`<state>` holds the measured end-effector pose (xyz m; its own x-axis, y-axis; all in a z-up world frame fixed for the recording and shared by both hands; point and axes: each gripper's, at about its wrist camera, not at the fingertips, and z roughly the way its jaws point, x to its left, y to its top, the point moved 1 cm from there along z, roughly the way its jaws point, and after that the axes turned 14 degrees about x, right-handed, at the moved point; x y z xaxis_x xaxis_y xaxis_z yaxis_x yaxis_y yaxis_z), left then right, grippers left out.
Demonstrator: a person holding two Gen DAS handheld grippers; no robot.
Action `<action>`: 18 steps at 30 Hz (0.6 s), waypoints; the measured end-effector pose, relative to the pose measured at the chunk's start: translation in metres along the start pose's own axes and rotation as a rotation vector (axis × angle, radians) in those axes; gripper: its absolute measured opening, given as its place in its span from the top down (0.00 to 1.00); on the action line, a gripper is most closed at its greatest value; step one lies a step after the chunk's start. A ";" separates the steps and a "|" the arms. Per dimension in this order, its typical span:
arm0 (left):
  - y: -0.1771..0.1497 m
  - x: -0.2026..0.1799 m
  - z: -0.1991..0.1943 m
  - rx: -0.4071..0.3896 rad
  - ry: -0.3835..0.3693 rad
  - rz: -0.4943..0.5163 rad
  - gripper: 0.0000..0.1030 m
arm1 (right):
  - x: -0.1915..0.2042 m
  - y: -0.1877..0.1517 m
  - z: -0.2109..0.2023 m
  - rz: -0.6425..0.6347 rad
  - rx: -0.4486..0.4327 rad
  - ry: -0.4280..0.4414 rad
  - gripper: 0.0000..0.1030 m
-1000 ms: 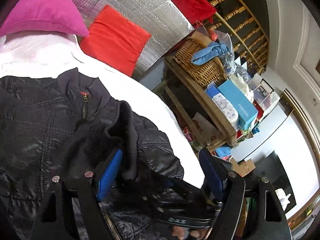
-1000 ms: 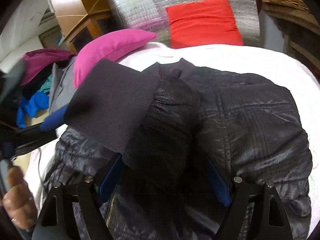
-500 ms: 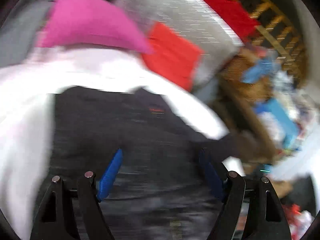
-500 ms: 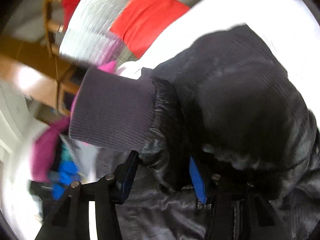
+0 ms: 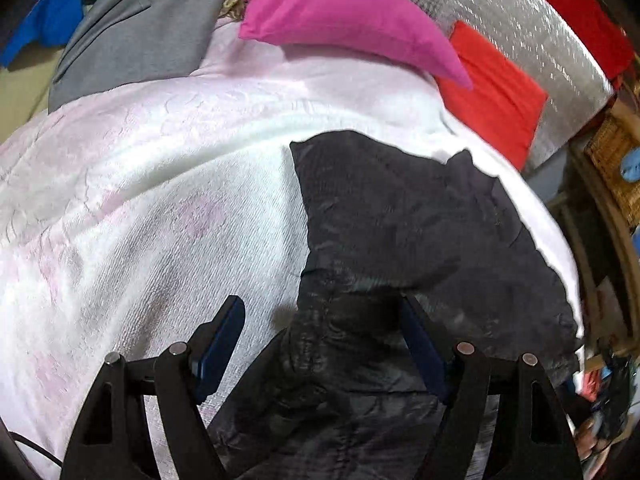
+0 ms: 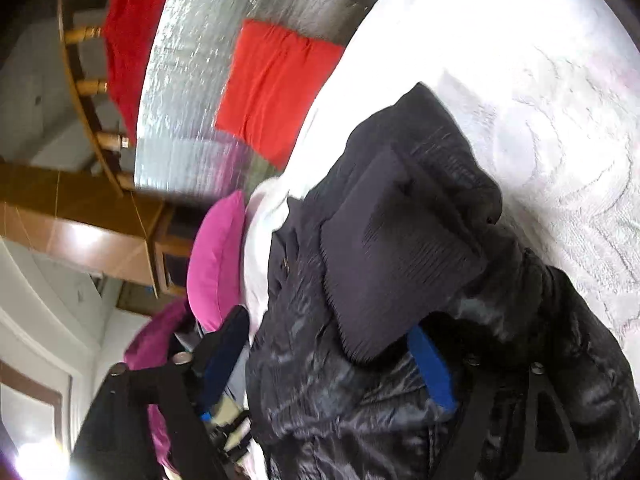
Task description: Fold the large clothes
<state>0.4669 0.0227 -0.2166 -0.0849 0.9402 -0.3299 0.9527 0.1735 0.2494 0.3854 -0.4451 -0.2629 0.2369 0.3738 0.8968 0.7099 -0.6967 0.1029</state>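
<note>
A black puffer jacket (image 5: 400, 216) lies on the white blanket (image 5: 160, 208) of a bed. My left gripper (image 5: 320, 340) points down at the jacket's near left edge. Its jaws are closing, with a fold of jacket between them against the right pad (image 5: 420, 344). The left pad (image 5: 220, 344) stands apart over blanket. In the right wrist view, which is rolled, the jacket's sleeve with its ribbed cuff (image 6: 384, 256) lies folded over the jacket body (image 6: 320, 400). My right gripper (image 6: 326, 356) straddles the sleeve below the cuff; its jaws are opening.
A pink pillow (image 5: 344, 12) and a red cushion (image 5: 492, 92) lean on a silver foil panel (image 5: 520, 28) at the bed's head. A grey garment (image 5: 132, 36) lies at the far left. A wicker basket (image 5: 616, 156) and wooden shelves stand on the right.
The left gripper swung left and tipped down from the jacket's right side to its left edge. The right gripper rolled, squeezed the sleeve, then widened, and the cuff came down onto the jacket.
</note>
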 end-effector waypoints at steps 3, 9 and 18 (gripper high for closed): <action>0.000 0.001 0.007 0.021 -0.018 0.020 0.53 | -0.006 0.008 -0.002 0.023 -0.030 -0.039 0.63; -0.001 -0.001 0.007 0.010 -0.032 0.030 0.67 | -0.003 0.005 -0.012 -0.022 -0.062 -0.077 0.84; -0.005 0.009 0.004 0.035 -0.056 0.035 0.69 | 0.018 -0.018 -0.033 -0.124 -0.032 -0.165 0.84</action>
<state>0.4623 0.0287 -0.2248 -0.0361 0.9275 -0.3720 0.9644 0.1300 0.2303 0.3553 -0.4459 -0.2348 0.2561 0.5514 0.7940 0.7196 -0.6572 0.2243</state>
